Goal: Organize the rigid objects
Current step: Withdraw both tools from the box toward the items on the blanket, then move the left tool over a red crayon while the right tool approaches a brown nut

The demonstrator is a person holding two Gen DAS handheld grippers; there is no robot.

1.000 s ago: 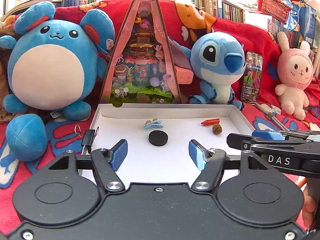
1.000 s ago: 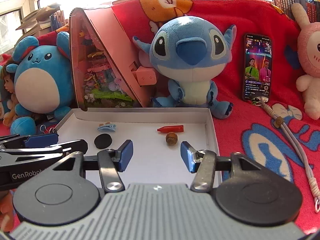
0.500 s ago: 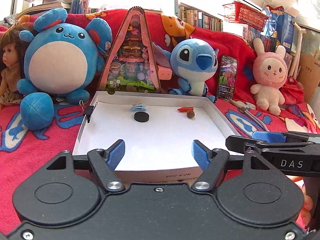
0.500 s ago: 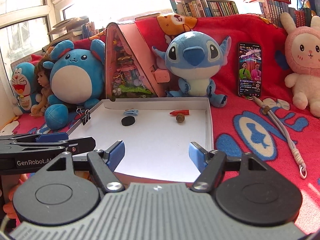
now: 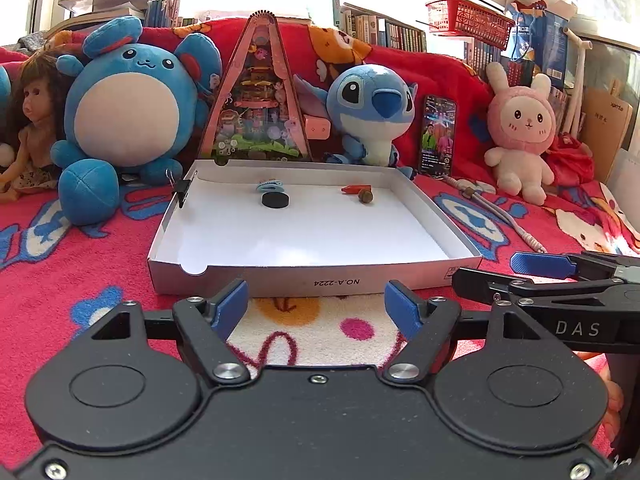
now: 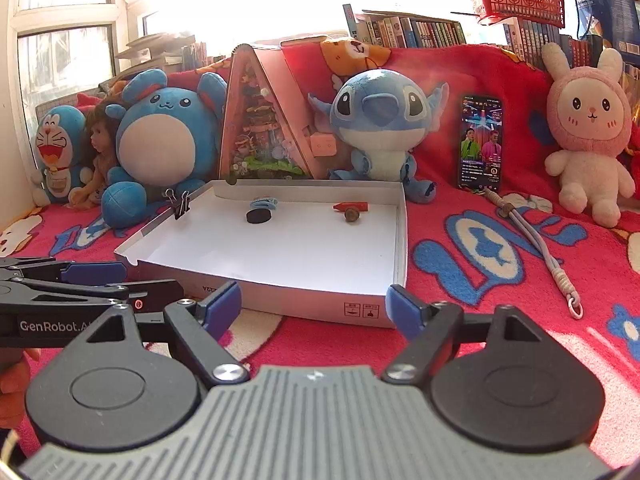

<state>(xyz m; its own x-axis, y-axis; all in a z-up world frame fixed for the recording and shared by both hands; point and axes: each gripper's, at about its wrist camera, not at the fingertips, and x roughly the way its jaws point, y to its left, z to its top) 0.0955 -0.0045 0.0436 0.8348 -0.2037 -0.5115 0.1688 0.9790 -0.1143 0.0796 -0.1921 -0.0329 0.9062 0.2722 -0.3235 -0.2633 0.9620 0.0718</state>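
A shallow white cardboard box (image 5: 312, 276) lies on the red cartoon-print blanket (image 5: 80, 280), and everything is placed against it. At its far end sit a flat black round disc (image 5: 275, 199), a pale blue hair clip (image 5: 271, 187) just behind it, and (further right) a small red crayon-like stick (image 5: 355, 189) touching a brown nut-like ball (image 5: 365, 197). A black binder clip (image 5: 183, 191) grips the box's left wall. The left gripper (image 5: 316, 308) and right gripper (image 6: 314, 307) hover before the near wall, fingers spread wide, holding nothing.
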